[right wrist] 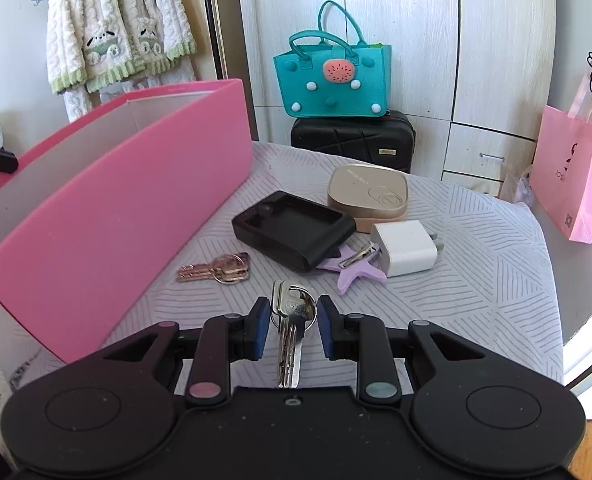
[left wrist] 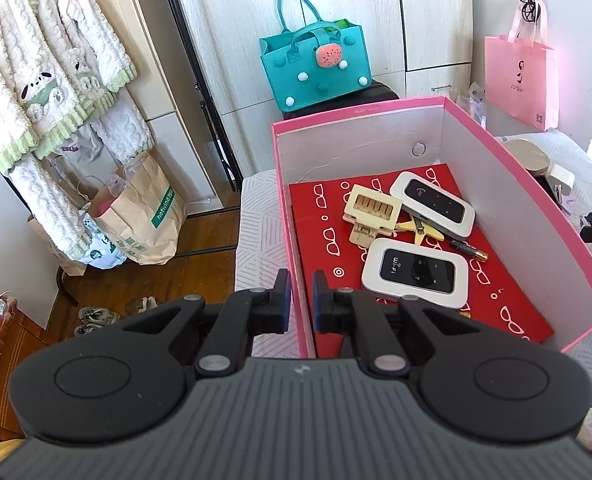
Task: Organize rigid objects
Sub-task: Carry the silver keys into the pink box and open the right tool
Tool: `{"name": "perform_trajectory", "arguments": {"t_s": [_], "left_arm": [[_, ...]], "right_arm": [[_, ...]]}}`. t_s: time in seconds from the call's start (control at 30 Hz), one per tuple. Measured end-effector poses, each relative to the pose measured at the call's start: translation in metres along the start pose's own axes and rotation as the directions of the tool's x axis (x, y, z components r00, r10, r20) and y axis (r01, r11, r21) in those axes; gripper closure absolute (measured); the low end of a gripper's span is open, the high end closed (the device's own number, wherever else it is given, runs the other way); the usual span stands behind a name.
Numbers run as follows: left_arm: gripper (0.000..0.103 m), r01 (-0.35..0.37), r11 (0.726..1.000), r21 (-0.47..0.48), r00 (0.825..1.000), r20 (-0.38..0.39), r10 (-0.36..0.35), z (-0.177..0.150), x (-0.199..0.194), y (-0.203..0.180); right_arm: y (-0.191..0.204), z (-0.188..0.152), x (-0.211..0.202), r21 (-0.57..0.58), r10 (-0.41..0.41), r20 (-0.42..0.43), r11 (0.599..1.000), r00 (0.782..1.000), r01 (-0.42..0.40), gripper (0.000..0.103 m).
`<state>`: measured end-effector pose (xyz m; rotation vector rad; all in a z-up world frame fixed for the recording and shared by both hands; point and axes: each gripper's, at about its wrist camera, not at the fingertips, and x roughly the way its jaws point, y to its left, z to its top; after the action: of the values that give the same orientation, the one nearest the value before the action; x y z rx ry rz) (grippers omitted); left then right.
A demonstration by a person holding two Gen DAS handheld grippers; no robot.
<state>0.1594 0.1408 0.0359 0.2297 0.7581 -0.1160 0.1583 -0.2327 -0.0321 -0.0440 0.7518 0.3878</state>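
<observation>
My right gripper [right wrist: 289, 322] is clamped on a bunch of keys [right wrist: 289, 332], which hangs between the pads ready for the pink box [right wrist: 107, 216]; my left gripper [left wrist: 300, 300] pinches the box wall (to steady it, I judge), with routers already inside

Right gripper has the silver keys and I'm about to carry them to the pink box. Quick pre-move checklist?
1. Silver keys between the right gripper pads: ok.
2. Pads pressing the key ring firmly: cannot tell.
3. Left gripper clamped on the pink box wall: ok.
4. Free space on the red liner inside: ok.
5. Copper keys lie apart from the held bunch: ok.
</observation>
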Motion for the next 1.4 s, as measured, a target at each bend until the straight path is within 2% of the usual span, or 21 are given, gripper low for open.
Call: {"name": "perform_trajectory", "arguments": {"t_s": [0.17, 0.3, 0.53, 0.7, 0.77, 0.87, 0.97, 1.07, 1.27, 1.4], "left_arm": [[0.094, -0.007, 1.0, 0.003, 1.0, 0.021, 0.007, -0.004, -0.001, -0.001], [0.094, 0.0, 1.0, -0.003, 1.0, 0.026, 0.0, -0.005, -0.001, 0.001], [0.094, 0.012, 1.0, -0.002, 1.0, 0.026, -0.012, -0.005, -0.002, 0.003], [0.094, 0.018, 1.0, 0.002, 0.999, 0.029, -0.018, -0.005, -0.002, 0.004], [0.094, 0.02, 1.0, 0.004, 0.999, 0.029, -0.02, -0.005, -0.002, 0.004], [0.094, 0.024, 1.0, 0.009, 0.999, 0.028, -0.024, -0.005, -0.002, 0.005], [0.094, 0.026, 1.0, 0.008, 0.999, 0.027, -0.026, -0.004, -0.002, 0.005], [0.094, 0.033, 0.999, 0.002, 0.999, 0.026, -0.033, -0.004, -0.002, 0.006], [0.094, 0.05, 0.999, -0.012, 0.998, 0.023, -0.05, -0.003, -0.001, 0.01], [0.094, 0.072, 0.997, -0.031, 0.997, 0.01, -0.072, -0.001, 0.0, 0.015]], "right_arm": [[0.021, 0.012, -0.021, -0.044, 0.033, 0.068, 0.999, 0.997, -0.03, 0.073], [0.044, 0.025, -0.041, -0.073, 0.125, 0.13, 0.991, 0.984, -0.116, 0.073], [0.078, 0.06, -0.058, -0.131, 0.333, 0.173, 0.94, 0.927, -0.314, 0.073], [0.102, 0.074, -0.033, -0.107, 0.464, 0.072, 0.884, 0.883, -0.455, 0.073], [0.111, 0.075, -0.019, -0.103, 0.477, 0.024, 0.875, 0.879, -0.472, 0.073], [0.125, 0.075, 0.0, -0.101, 0.457, -0.03, 0.883, 0.889, -0.458, 0.073], [0.131, 0.075, 0.017, -0.078, 0.443, -0.052, 0.892, 0.895, -0.446, 0.073], [0.132, 0.076, 0.028, -0.048, 0.456, -0.073, 0.887, 0.887, -0.46, 0.074], [0.118, 0.08, 0.024, 0.033, 0.49, -0.031, 0.872, 0.871, -0.489, 0.072], [0.098, 0.08, 0.008, 0.061, 0.472, 0.033, 0.879, 0.881, -0.473, 0.066]]}}
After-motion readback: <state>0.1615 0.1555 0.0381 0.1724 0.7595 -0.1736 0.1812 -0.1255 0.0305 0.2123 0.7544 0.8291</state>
